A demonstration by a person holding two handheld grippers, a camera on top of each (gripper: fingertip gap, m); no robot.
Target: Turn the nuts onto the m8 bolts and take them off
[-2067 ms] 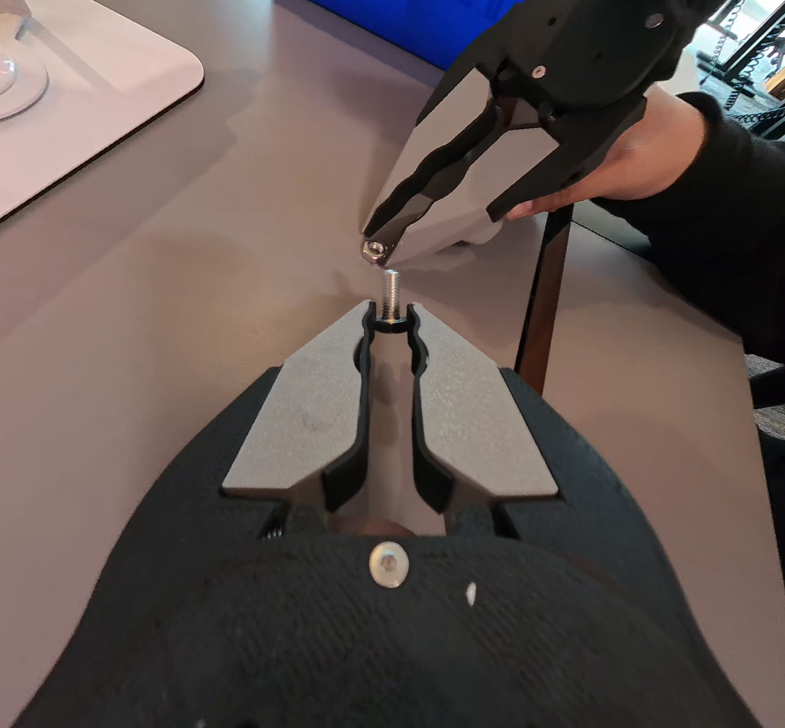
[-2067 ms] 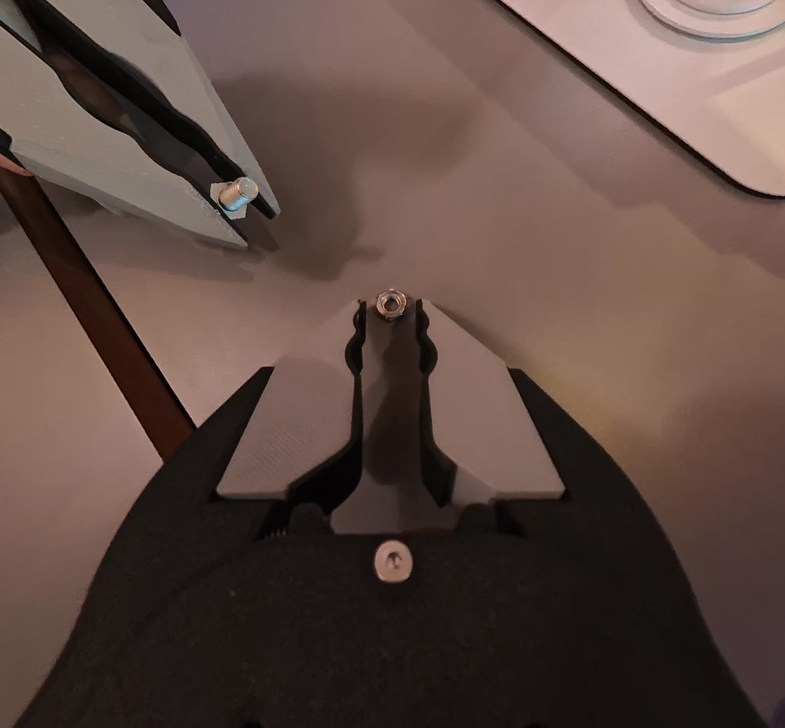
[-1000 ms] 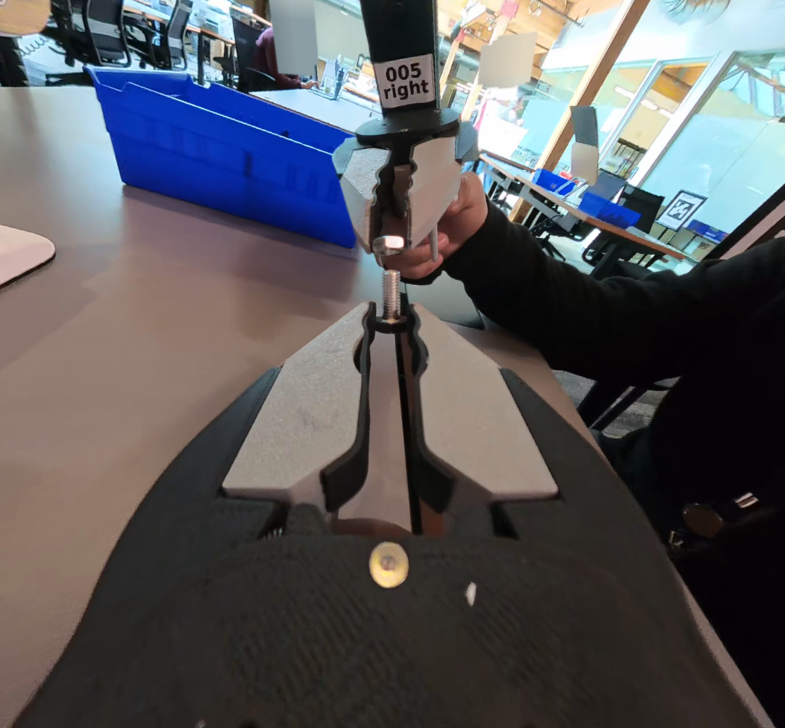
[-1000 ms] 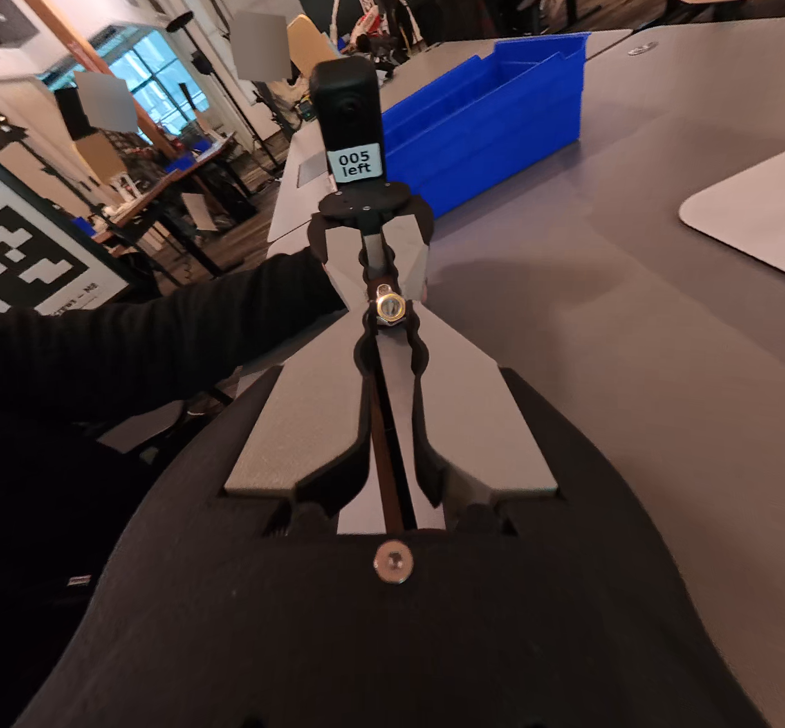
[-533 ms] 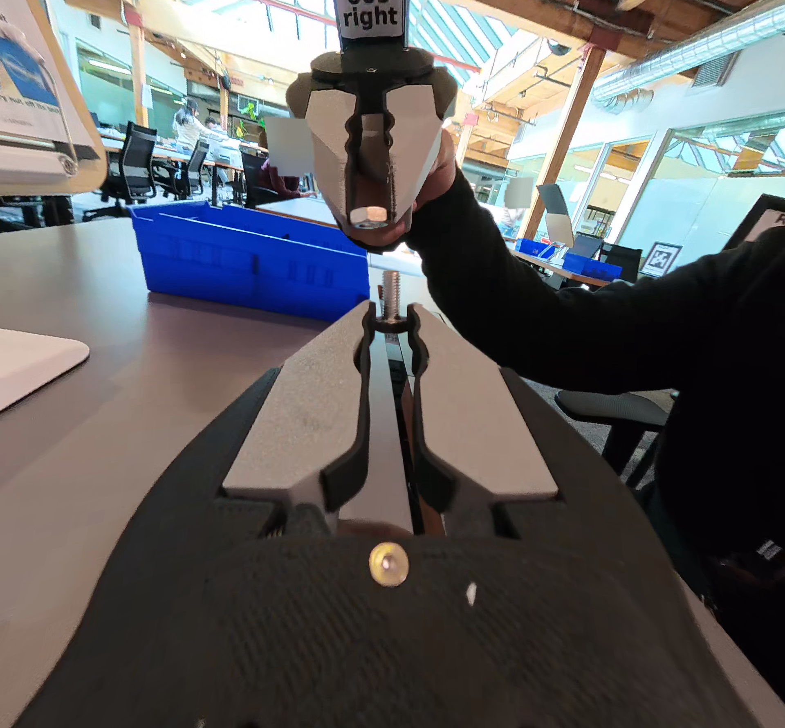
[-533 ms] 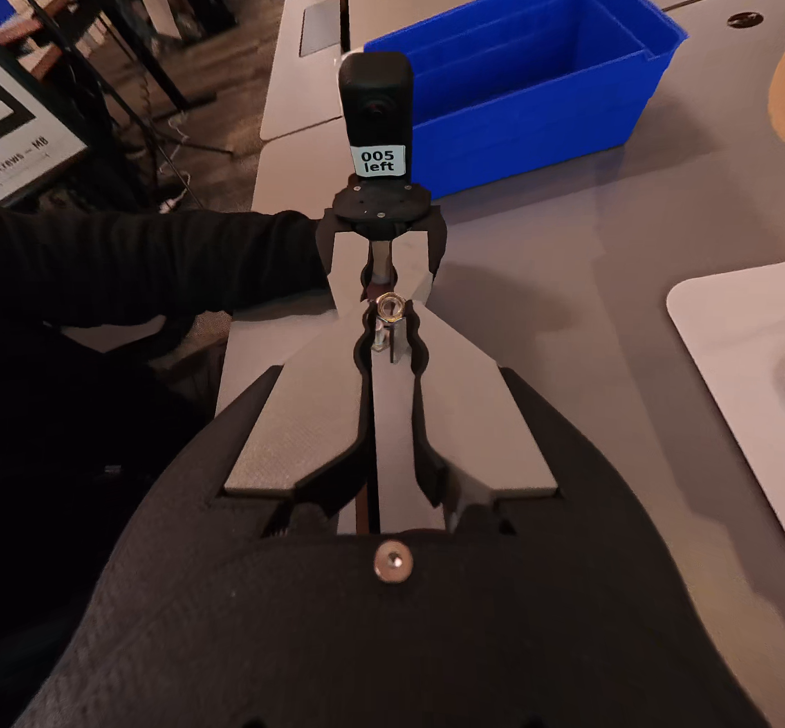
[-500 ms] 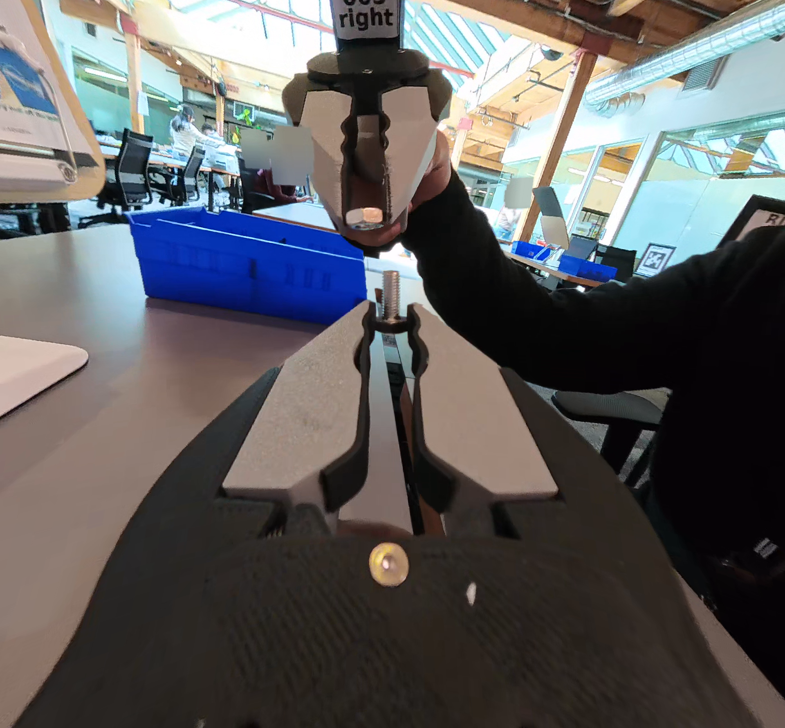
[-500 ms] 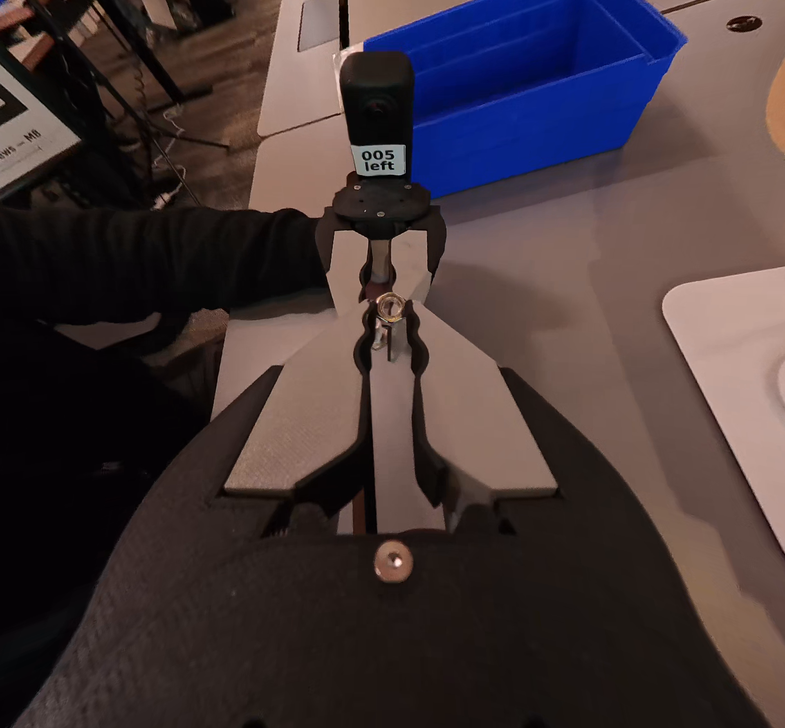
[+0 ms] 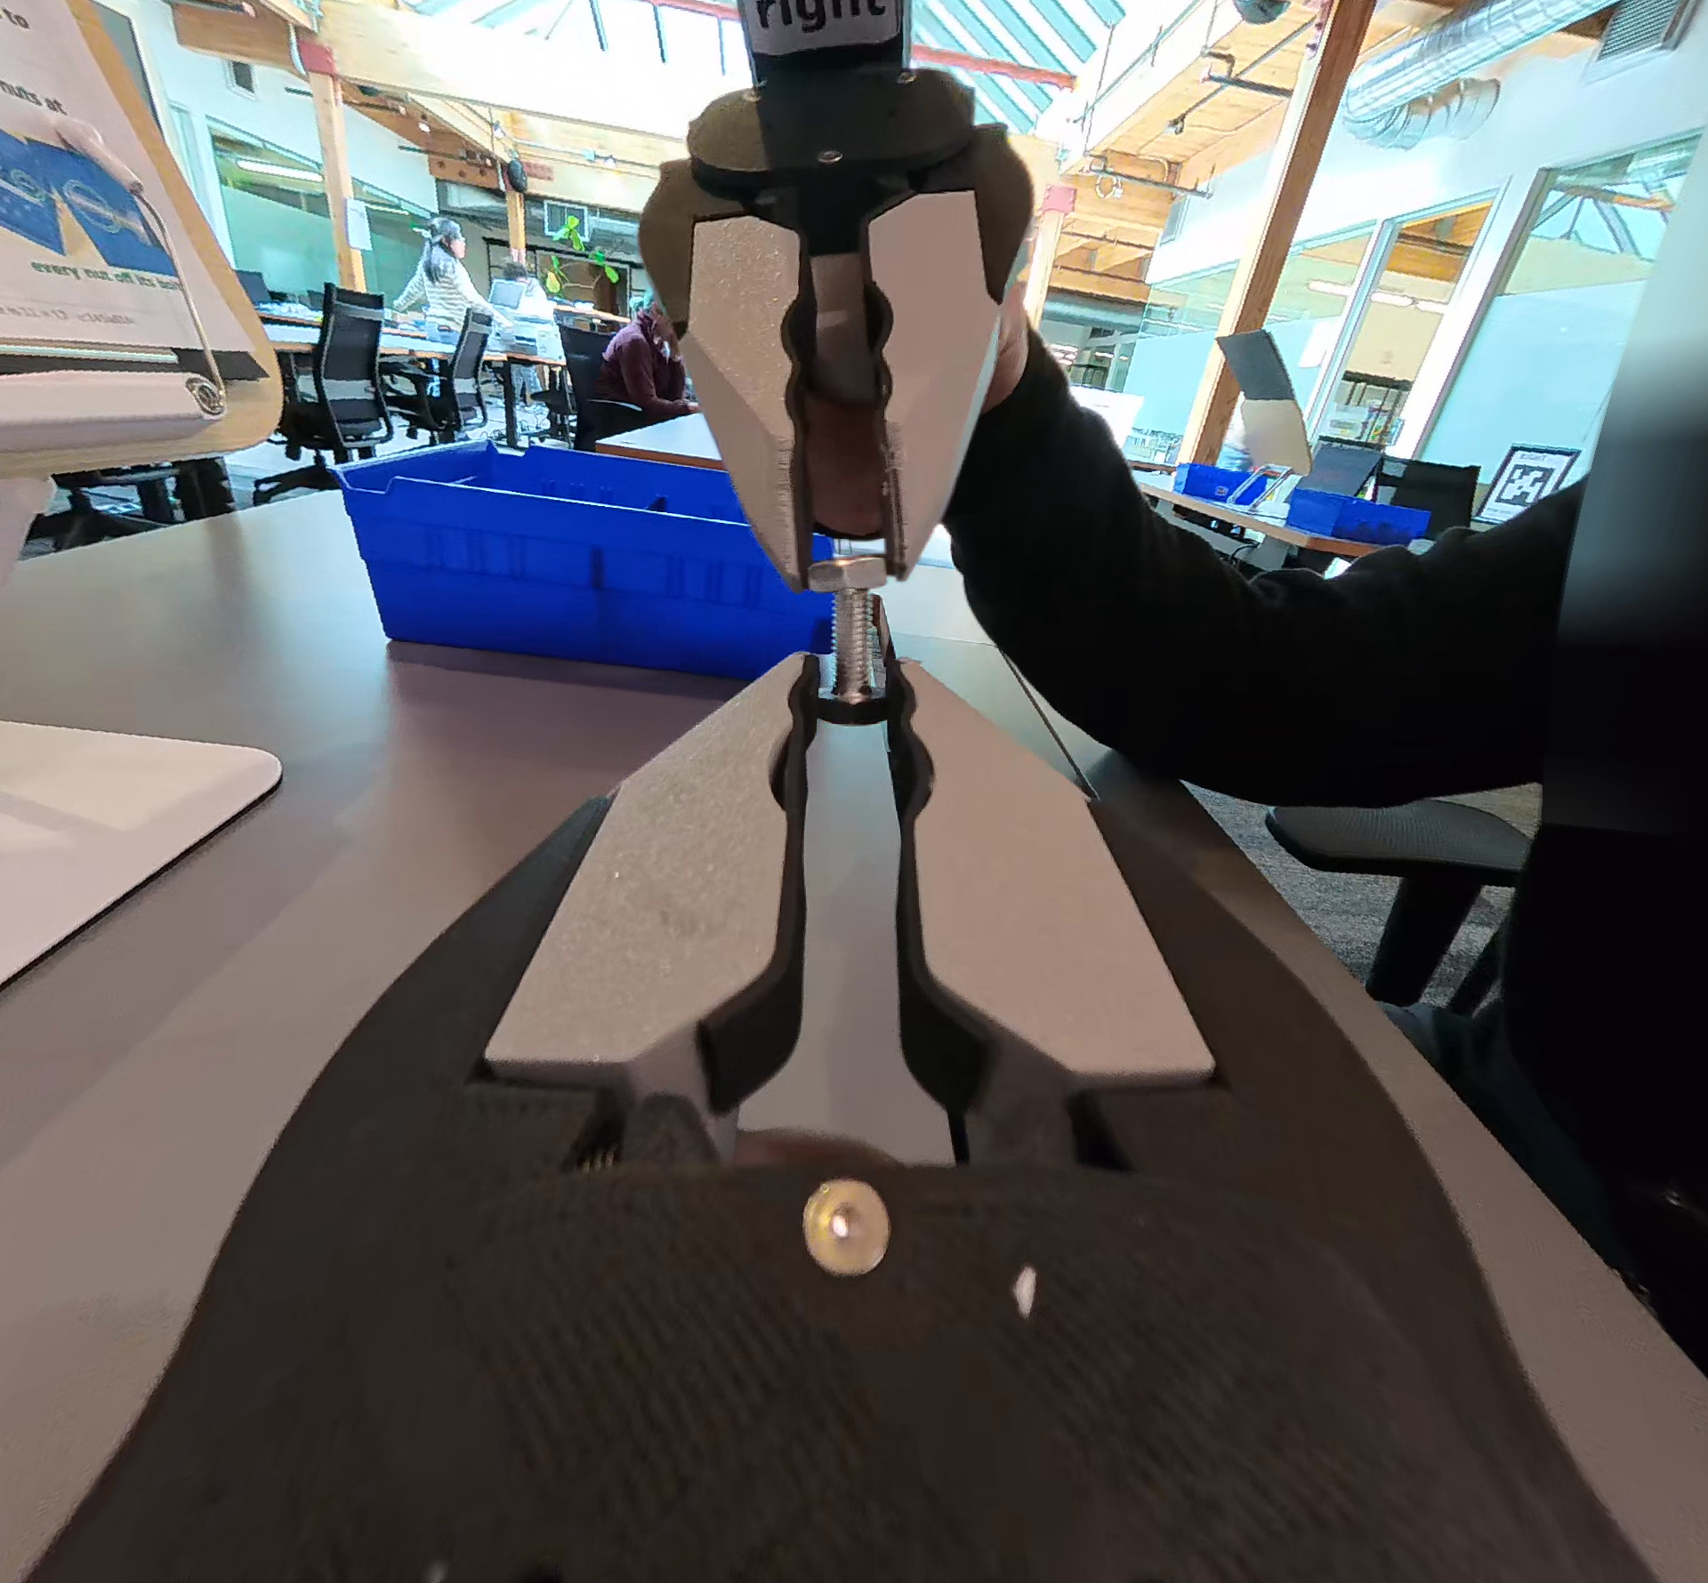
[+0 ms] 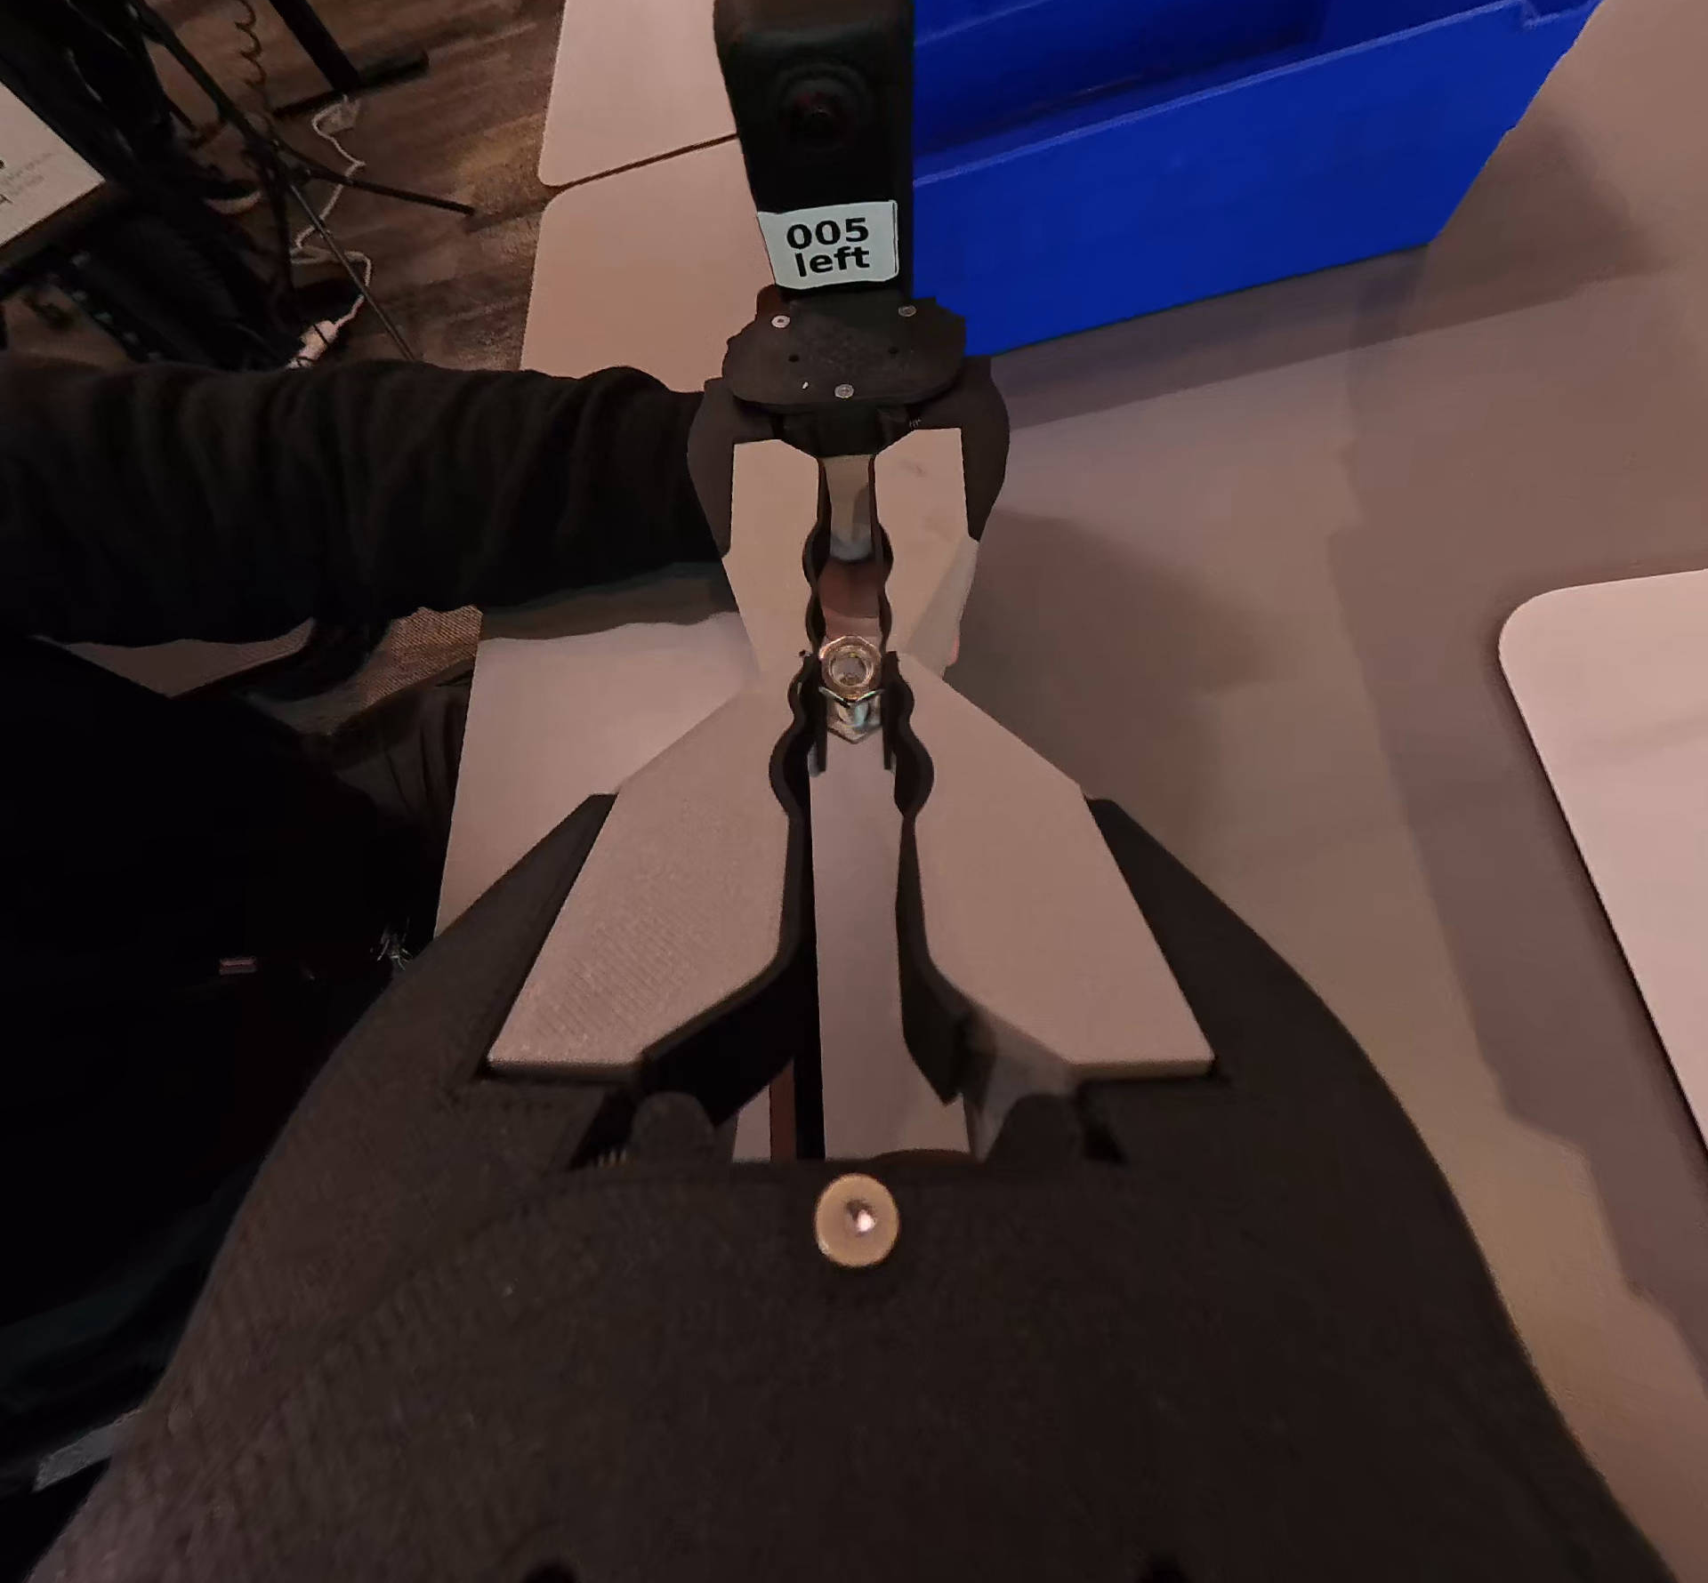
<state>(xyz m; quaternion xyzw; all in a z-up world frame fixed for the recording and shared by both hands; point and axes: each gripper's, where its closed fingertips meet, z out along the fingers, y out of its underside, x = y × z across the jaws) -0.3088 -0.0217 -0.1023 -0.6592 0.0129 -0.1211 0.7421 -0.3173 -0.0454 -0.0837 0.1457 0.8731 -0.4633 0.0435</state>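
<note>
The left gripper [image 9: 852,689] is clamping the lower end of the m8 bolt [image 9: 852,644] between its fingertips, holding the threaded shank upright above the grey worktop [image 9: 277,615]. The right gripper [image 9: 846,564] is coming at it from directly above, pointing down, its fingers closed on the nut [image 9: 846,573] — the nut is sitting right at the top of the bolt's thread, touching it, though how far it is turned on cannot be told. In the right wrist view the nut [image 10: 843,668] is showing face-on between the right gripper [image 10: 846,689] tips, its hole open toward the camera and the bolt [image 10: 855,716] showing just beneath it; beyond it the left gripper [image 10: 846,615] is pointing back toward the lens, a black camera body with a white label standing on top of it. A dark-sleeved arm [image 10: 370,476] is reaching in from the left of that view to hold it. A blue bin [image 10: 1248,134] is resting on the worktop behind both grippers, and the corner of a white mat [image 10: 1617,753] is lying off to one side — well apart from the bolt and nut.
</note>
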